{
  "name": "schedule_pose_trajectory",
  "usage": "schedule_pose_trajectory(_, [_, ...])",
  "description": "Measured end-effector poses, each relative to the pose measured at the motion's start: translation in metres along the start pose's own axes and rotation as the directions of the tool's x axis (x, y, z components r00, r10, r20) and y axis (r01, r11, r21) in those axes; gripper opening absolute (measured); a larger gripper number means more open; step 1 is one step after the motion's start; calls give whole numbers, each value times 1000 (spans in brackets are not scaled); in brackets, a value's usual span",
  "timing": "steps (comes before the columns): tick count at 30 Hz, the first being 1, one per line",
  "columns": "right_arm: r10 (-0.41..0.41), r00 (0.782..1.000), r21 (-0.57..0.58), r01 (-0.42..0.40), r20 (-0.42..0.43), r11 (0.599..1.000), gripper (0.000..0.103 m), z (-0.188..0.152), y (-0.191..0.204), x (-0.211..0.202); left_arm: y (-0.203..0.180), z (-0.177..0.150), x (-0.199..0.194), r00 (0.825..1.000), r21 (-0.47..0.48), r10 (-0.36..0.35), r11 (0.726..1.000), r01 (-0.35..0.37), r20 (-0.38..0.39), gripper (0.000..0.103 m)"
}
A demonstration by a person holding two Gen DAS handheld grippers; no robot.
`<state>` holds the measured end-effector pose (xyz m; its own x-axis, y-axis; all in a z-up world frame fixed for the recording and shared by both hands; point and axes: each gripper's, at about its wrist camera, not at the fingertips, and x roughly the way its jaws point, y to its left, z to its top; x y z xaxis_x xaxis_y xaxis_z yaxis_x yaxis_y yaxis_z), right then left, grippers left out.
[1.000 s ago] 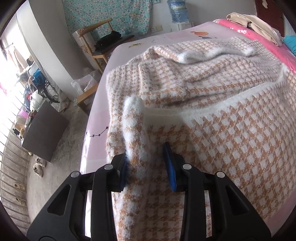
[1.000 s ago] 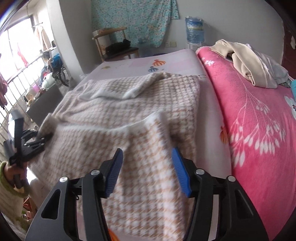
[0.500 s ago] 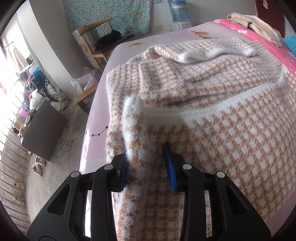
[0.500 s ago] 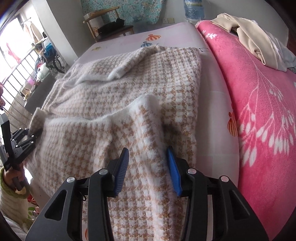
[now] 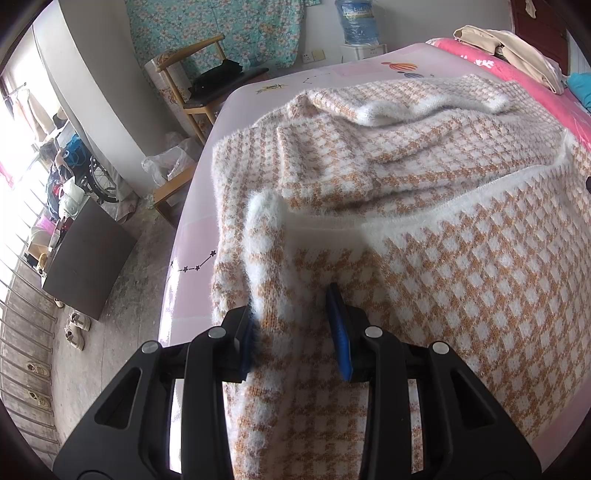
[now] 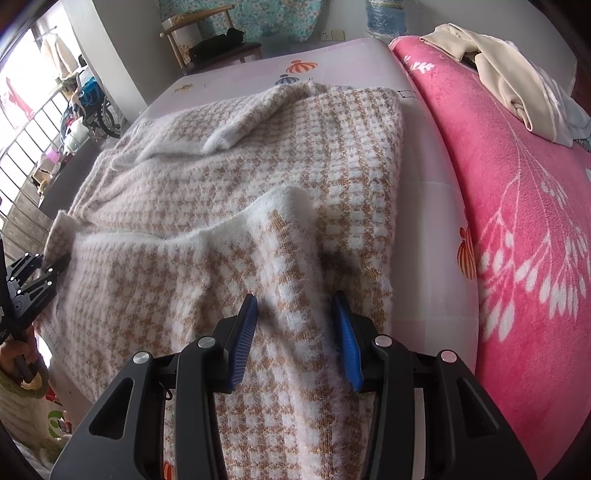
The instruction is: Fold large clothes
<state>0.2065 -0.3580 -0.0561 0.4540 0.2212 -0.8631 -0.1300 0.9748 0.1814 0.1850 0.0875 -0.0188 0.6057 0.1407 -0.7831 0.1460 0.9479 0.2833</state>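
Fuzzy white-and-tan houndstooth sweater (image 5: pixel 424 192) lies spread across the pink bedsheet (image 5: pixel 195 236), near hem folded up over the body; a sleeve (image 5: pixel 402 103) lies crosswise along the far part.

Left gripper (image 5: pixel 295 332): jaws clenched on a raised ridge of the sweater's left hem corner. Knit fills the gap between the blue pads (image 5: pixel 341 332), and the white cuffed edge stands up in front of them. In the right wrist view the same gripper (image 6: pixel 51 269) sits at the sweater's left edge, with a hand (image 6: pixel 20 354) in a green fuzzy sleeve on its handle.

Right gripper (image 6: pixel 295 325): jaws straddle a raised fold of the right hem corner. Fabric bulges up between the pads (image 6: pixel 243 332); the right pad touches the knit, and a shadowed sliver shows by the left one, so the grip looks seated but I cannot fully confirm contact on both sides.

Surroundings: magenta floral blanket (image 6: pixel 517 221) beside the sweater on the right, with beige clothing (image 6: pixel 498 74) heaped on it. Wooden chair (image 5: pixel 199 81) and water bottle (image 5: pixel 356 18) beyond the bed.
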Motion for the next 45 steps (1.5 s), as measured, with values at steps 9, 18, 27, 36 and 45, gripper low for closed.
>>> schedule_pose_trajectory(9, [-34, 999, -46, 34, 5, 998, 41, 7, 10, 5, -1, 0, 0, 1000, 2, 1, 1000, -1, 3, 32])
schedule_pose_trajectory(18, [-59, 998, -67, 61, 22, 996, 33, 2, 15, 1, 0, 1, 2, 1000, 4, -12, 1000, 12, 3, 32])
schedule_pose_trajectory(27, [-99, 994, -106, 102, 38, 989, 31, 2, 23, 6, -1, 3, 3, 1000, 12, -8, 1000, 8, -1, 32])
schedule_pose_trajectory(36, [-115, 992, -140, 122, 58, 983, 30, -2, 26, 5, -2, 6, 4, 1000, 19, 0, 1000, 0, -1, 32])
schedule_pose_trajectory(45, [-97, 992, -137, 109, 86, 985, 15, -6, 25, 2, -4, 6, 3, 1000, 15, -2, 1000, 2, 7, 29])
